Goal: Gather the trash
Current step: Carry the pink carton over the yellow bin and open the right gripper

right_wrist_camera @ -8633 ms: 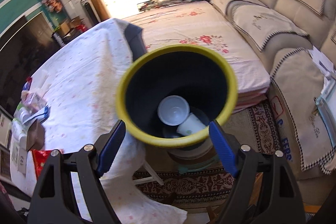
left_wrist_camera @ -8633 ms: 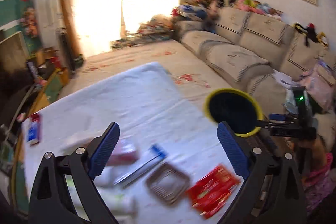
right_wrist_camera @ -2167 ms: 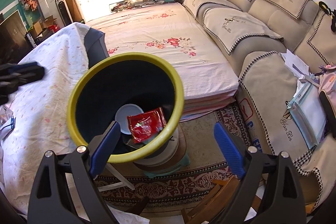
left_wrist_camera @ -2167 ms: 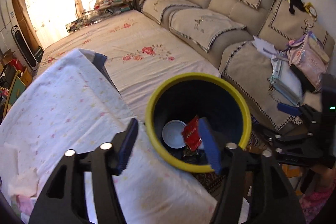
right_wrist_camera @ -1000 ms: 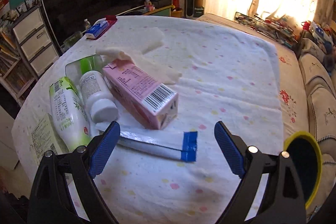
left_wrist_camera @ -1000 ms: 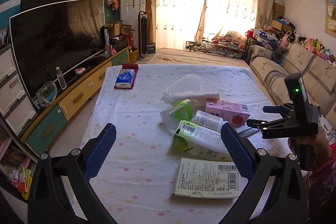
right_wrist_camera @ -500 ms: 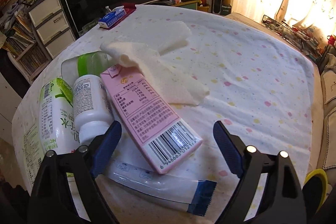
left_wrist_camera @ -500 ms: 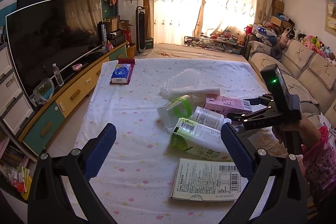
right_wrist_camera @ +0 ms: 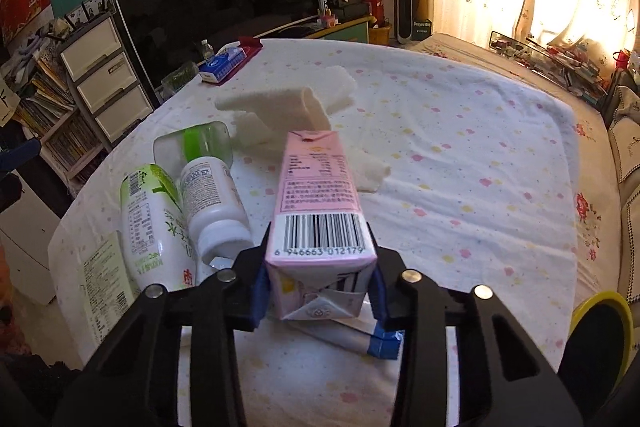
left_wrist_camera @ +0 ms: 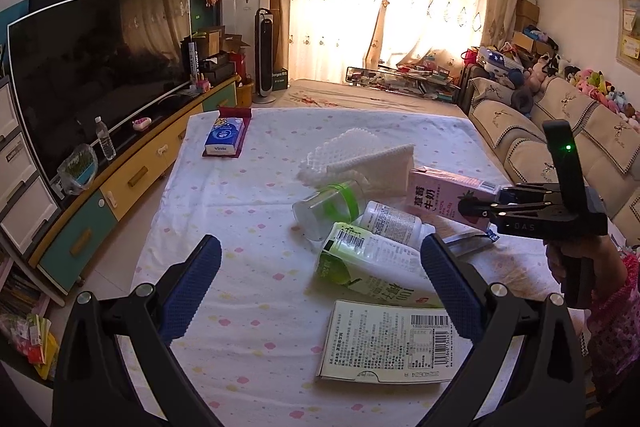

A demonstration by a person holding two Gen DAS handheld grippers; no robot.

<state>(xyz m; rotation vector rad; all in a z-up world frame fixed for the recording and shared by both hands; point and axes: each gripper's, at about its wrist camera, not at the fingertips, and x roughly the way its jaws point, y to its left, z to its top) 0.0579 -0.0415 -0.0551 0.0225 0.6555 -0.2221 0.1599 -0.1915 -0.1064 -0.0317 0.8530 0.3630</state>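
Right gripper (right_wrist_camera: 320,291) jaws closing on carton; left gripper (left_wrist_camera: 320,291) wide open.

pink milk carton (right_wrist_camera: 318,195), between right jaws: barcode 6 946663 012179 | tissue pack (left_wrist_camera: 224,141), far beyond left jaws: Vinda
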